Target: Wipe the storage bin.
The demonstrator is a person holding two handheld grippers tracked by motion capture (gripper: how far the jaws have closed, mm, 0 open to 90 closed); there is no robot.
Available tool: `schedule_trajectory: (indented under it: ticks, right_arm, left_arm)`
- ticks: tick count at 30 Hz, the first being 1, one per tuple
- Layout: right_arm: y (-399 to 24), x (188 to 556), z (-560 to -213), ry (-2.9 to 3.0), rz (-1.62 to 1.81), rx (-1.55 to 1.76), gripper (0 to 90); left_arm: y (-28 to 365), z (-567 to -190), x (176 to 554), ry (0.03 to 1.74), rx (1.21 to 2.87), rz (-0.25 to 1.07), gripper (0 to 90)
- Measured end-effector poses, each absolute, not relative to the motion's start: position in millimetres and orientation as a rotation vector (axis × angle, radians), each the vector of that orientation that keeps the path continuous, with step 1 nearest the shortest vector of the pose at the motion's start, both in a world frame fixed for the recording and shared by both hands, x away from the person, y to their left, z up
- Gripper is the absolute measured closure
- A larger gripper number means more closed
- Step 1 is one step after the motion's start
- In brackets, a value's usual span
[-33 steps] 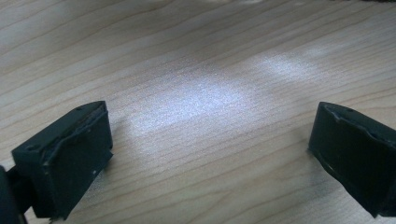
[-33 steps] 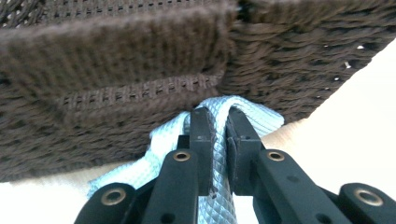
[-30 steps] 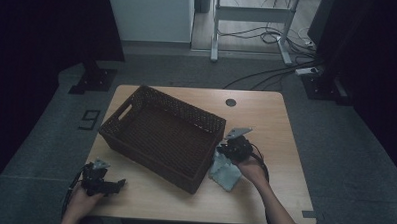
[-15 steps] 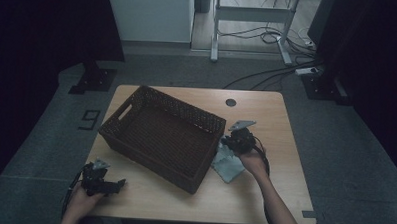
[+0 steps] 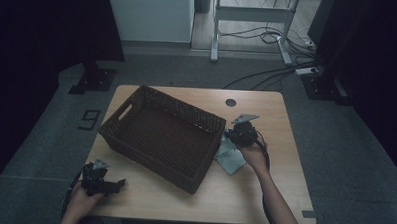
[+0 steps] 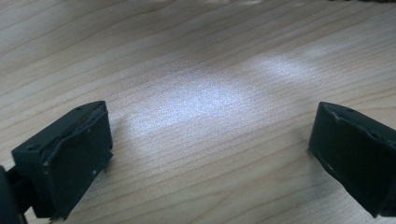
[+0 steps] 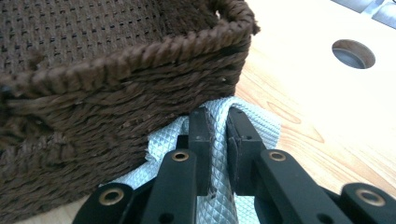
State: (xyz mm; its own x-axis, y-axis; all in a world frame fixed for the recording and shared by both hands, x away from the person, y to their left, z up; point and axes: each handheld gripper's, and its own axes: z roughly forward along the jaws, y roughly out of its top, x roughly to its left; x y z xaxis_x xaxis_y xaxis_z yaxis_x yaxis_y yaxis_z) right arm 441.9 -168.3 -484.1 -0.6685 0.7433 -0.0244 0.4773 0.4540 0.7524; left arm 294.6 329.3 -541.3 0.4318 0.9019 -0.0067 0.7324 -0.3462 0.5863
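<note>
A dark brown woven basket (image 5: 135, 140) stands askew on the wooden table (image 5: 266, 109), its wall (image 7: 140, 88) close in the right gripper view. A pale grey quilted cloth (image 5: 231, 158) lies against the basket's right side. My right gripper (image 5: 234, 137) is shut on a fold of that cloth (image 7: 219, 135), the fabric pinched between both pads right beside the basket wall. At the table's front left corner my left gripper (image 5: 115, 185) rests low over bare wood. Its two jaws stand wide apart in the left gripper view (image 6: 210, 140) with nothing between them.
A round cable hole (image 5: 230, 102) sits in the table's far side, also seen as a hole (image 7: 353, 53) beyond the cloth. Bare wood stretches in front of the basket and along the right edge. Cables and a metal stand (image 5: 249, 23) lie on the floor behind.
My right gripper has moved up the table along the basket's right side, drawing the pinched cloth with it. The left gripper has stayed in place.
</note>
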Motion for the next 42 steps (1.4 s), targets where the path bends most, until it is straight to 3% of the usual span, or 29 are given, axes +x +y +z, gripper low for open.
schedule_trajectory:
  ticks: [15,42]
  right_arm:
    - [-162.1,452.3,-516.0,2.428,0.934,1.056,82.7]
    - [-150.3,423.6,-515.7,2.52,0.931,0.942,82.3]
  left_arm:
    - [329.3,-541.3,294.6,1.373,2.176,0.437,0.0]
    - [329.0,-541.3,294.7,1.374,2.176,0.437,0.0]
